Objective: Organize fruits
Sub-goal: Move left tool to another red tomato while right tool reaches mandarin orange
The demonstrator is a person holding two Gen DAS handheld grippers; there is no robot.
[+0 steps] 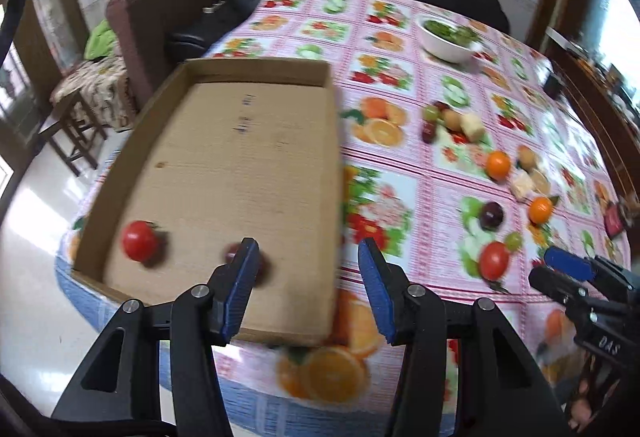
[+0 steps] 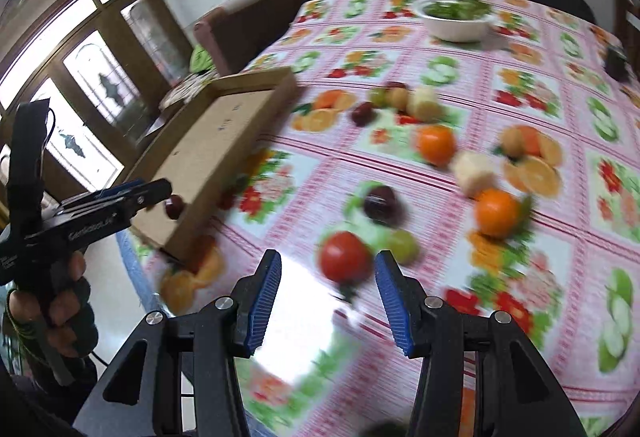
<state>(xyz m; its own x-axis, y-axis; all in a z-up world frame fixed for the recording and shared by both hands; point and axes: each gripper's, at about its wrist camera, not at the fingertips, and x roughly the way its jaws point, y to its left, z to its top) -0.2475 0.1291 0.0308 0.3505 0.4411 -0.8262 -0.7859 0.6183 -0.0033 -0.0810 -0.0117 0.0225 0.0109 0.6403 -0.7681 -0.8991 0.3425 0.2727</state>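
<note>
A shallow cardboard tray [image 1: 256, 141] lies on the table's left part. It holds a red tomato [image 1: 139, 246] and a dark plum [image 1: 232, 257] that sits right behind one finger. My left gripper [image 1: 308, 242] hovers open over the tray's near end, nothing between its pads. Loose on the cloth lie a second tomato [image 2: 346, 257], a dark plum [image 2: 382, 203], a green grape [image 2: 404, 245], two oranges [image 2: 496, 213] and pale chunks [image 2: 474, 171]. My right gripper [image 2: 329, 255] stands open just in front of that tomato, not touching it.
A white bowl of greens [image 2: 456, 23] stands at the far side of the fruit-print tablecloth [image 2: 520, 317]. More small fruits [image 1: 452, 117] cluster mid-table. A brown chair [image 1: 160, 37] and a dark sofa stand behind the table. A hand [image 2: 60, 313] holds the left gripper.
</note>
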